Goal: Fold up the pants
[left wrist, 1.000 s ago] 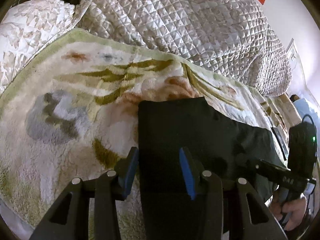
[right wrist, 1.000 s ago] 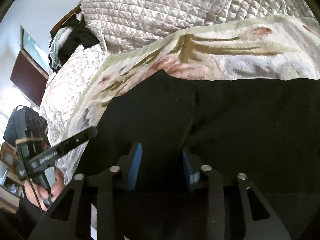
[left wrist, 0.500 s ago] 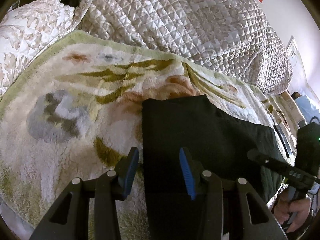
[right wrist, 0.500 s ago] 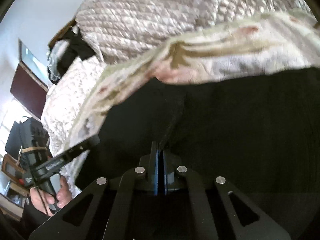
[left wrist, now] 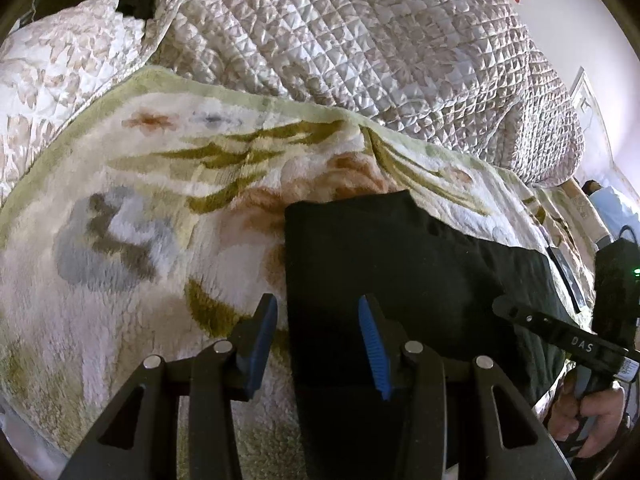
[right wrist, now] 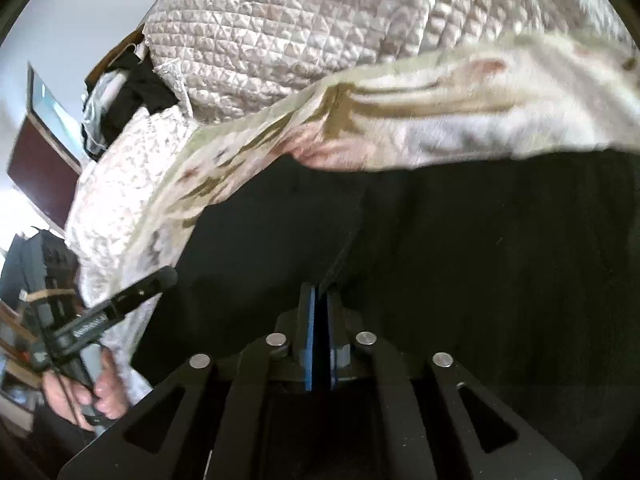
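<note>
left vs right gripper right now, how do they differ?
The left gripper is open, its blue pads straddling the left edge of the black pants without pinching them. The right gripper is shut, pads pressed together on a ridge of the pants cloth. Both sit low over the pants on the floral blanket.

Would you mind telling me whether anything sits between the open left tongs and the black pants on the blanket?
Nothing visible does: the left tongs straddle the left edge of the pants, with only the floral blanket underneath.
</note>
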A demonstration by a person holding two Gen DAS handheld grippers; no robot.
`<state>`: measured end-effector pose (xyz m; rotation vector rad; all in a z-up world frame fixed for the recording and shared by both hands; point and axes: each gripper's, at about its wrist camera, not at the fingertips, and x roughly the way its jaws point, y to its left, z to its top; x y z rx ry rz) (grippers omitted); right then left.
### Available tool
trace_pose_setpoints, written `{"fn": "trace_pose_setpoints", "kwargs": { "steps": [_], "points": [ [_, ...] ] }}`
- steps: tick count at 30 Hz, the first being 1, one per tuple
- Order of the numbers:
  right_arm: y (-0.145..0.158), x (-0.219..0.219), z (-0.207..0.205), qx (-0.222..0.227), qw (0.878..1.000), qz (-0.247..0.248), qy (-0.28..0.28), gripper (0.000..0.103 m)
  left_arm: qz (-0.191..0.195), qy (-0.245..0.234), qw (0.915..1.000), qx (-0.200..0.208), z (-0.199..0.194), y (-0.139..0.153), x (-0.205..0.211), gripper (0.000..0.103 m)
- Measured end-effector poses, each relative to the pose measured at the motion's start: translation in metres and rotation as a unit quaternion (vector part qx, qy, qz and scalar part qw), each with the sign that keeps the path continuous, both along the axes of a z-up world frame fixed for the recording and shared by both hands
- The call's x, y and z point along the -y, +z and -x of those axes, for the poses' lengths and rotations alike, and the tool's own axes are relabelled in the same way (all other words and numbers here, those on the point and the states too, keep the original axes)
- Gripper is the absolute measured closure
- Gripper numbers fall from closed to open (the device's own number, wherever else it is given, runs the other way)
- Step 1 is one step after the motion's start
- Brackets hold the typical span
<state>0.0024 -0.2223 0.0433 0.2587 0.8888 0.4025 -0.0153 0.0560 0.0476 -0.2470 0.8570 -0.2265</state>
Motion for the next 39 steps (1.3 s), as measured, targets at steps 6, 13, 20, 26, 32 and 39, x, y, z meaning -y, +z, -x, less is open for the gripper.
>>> {"fn": "trace_pose_setpoints", "kwargs": {
  "steps": [6, 13, 20, 26, 32, 39],
  "points": [
    [0.015, -0.011, -0.015, 0.039, 0.999, 0.009, 0.016, 0.094, 0.004, -0.018, 0.9998, 0.007, -0.026, 0.006, 0.016, 0.058],
    [-0.007, -0.006, -0.028, -0.006, 1.000, 0.029, -0.003, 0.094, -0.023, -0.028, 0.9992, -0.016, -0.037, -0.006, 0.029, 0.056],
    [0.008, -0.014, 0.024, 0.029, 0.998, 0.052, 0.034, 0.094, -0.022, -0.032, 0.9992, -0.008, 0.006, -0.002, 0.028, 0.056],
    [-0.011, -0.027, 0.053, 0.049, 0.992, 0.105, 0.056, 0.092, -0.060, -0.030, 0.9975, 0.022, 0.037, -0.007, 0.040, 0.055],
    [-0.011, -0.032, 0.059, 0.067, 0.987, 0.132, 0.055, 0.090, -0.080, -0.023, 0.9958, 0.037, 0.039, -0.010, 0.045, 0.052],
    [-0.012, -0.033, 0.066, 0.086, 0.983, 0.152, 0.054, 0.084, -0.099, -0.017, 0.9932, 0.058, 0.043, -0.014, 0.051, 0.050]
  ]
}}
